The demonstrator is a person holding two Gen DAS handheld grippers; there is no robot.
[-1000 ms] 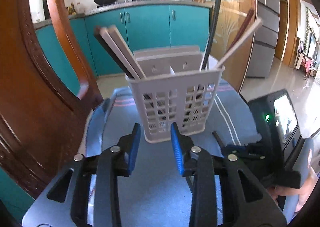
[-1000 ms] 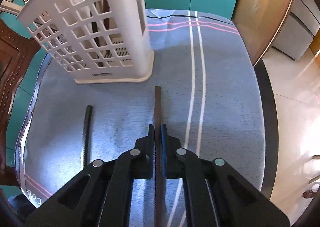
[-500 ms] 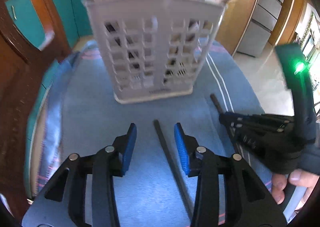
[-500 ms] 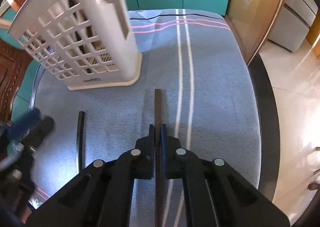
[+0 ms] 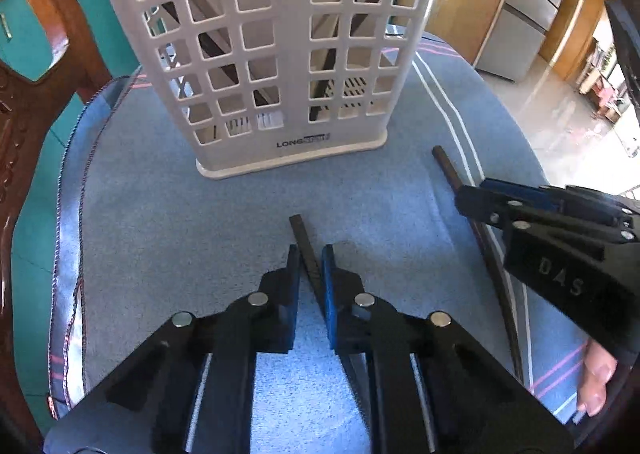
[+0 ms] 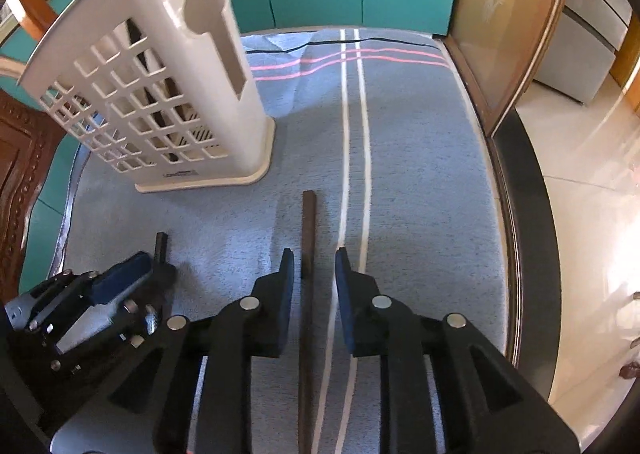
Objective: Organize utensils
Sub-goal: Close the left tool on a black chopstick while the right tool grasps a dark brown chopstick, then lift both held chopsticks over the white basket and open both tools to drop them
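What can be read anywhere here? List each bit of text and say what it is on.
"LONG": printed low on the front of the white basket, just above its base; the rest of that label is too blurred to read.
"DAS": raised letters on the black body of the right gripper, seen from the left wrist.
The same basket label in the right wrist view is too small to read.

Our left black two-finger gripper with blue pads (image 5: 311,266) sits low over the surface, pointing forward, its jaws nearly together with only a thin gap between the pads. Our right black two-finger gripper with blue pads (image 6: 314,270) lies level beside it, jaws parted wider. At the left view's edge, bare fingers (image 5: 596,382) of our right hand show.
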